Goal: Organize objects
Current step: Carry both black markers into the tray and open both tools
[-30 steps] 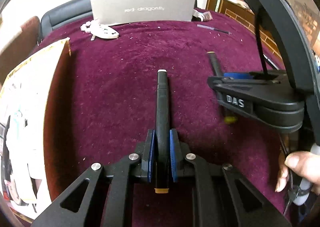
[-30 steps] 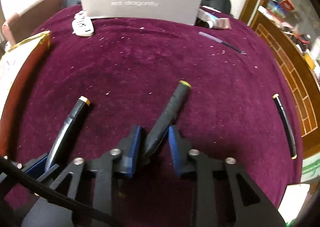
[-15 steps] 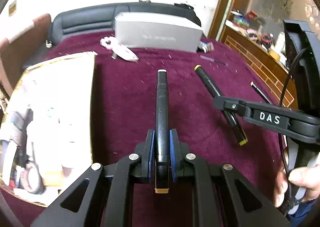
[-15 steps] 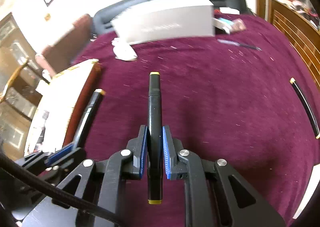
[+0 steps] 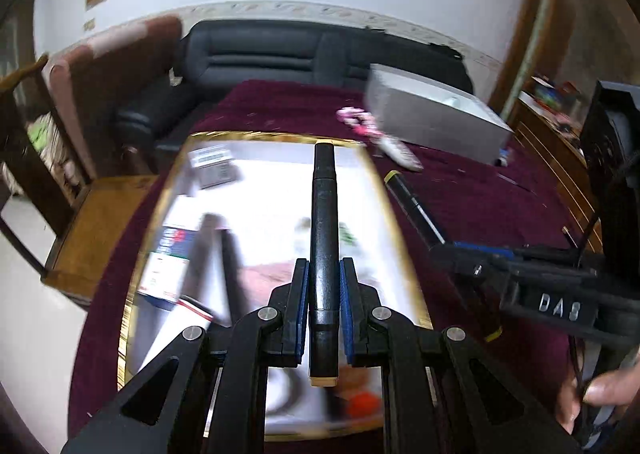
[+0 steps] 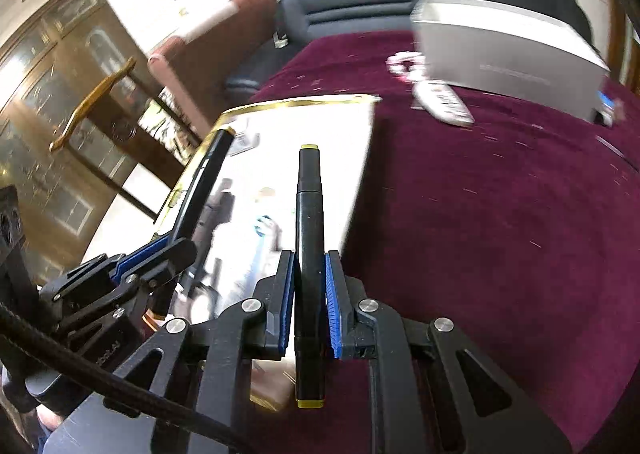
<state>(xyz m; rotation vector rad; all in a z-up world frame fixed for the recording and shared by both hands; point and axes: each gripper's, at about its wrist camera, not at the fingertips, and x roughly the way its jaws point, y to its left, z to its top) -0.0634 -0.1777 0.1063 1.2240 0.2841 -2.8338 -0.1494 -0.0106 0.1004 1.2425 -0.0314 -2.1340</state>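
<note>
Markers were the things in hand: each claw was clenched on one black marker. The left gripper [image 5: 323,304] clamped the tan-capped marker [image 5: 324,230] at frame centre between its blue pads [image 5: 303,304], the barrel running up the frame past the fingertips and its rear cap poking out below them. The right gripper [image 6: 308,304] likewise pinched the yellow-capped marker [image 6: 309,238] at the centre of its own view. Both markers hung over the gold-rimmed box [image 5: 394,213], which lay on the maroon cloth [image 6: 500,213].

The box's contents were smeared by motion blur and glare; only a blue-and-white packet [image 5: 170,266] at middle left could be picked out, its print unreadable. "DAS" showed in white letters on the right gripper's body at lower right of the left view. Faint lettering on the grey carton [image 6: 508,49] at upper right was too blurred to read.
</note>
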